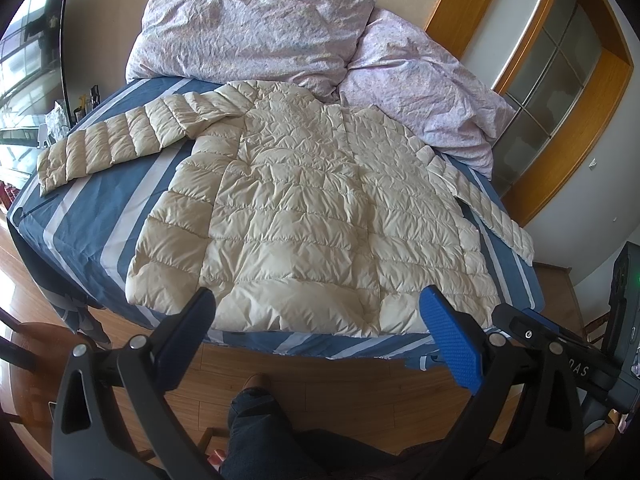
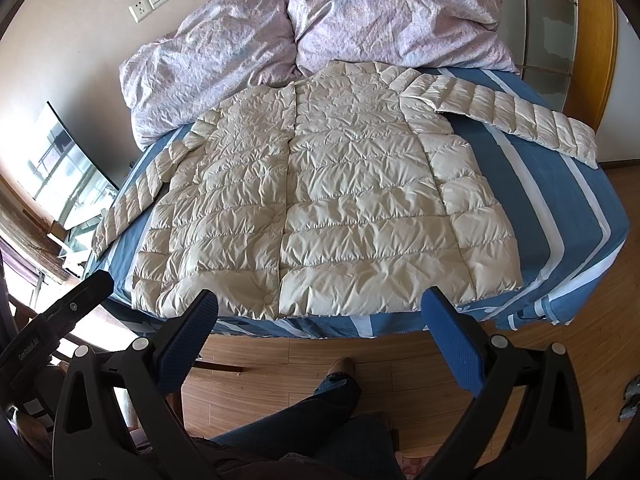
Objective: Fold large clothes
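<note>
Jacket (image 1: 304,208) lies flat on striped bed (image 1: 100,216), hem at near bed edge, sleeves spread. Left gripper (image 1: 316,316) and right gripper (image 2: 320,316) hang wide apart, holding nothing. Only the right view shows wall sockets (image 2: 150,2), perhaps switches.

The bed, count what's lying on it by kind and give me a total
Cream puffer jacket: 1, spread flat with both sleeves out
Lilac floral pillows: 2, one beside the other, at the head of the bed, the collar end of the jacket against them
Blue striped sheet: 1, under everything
Total: 4
</note>
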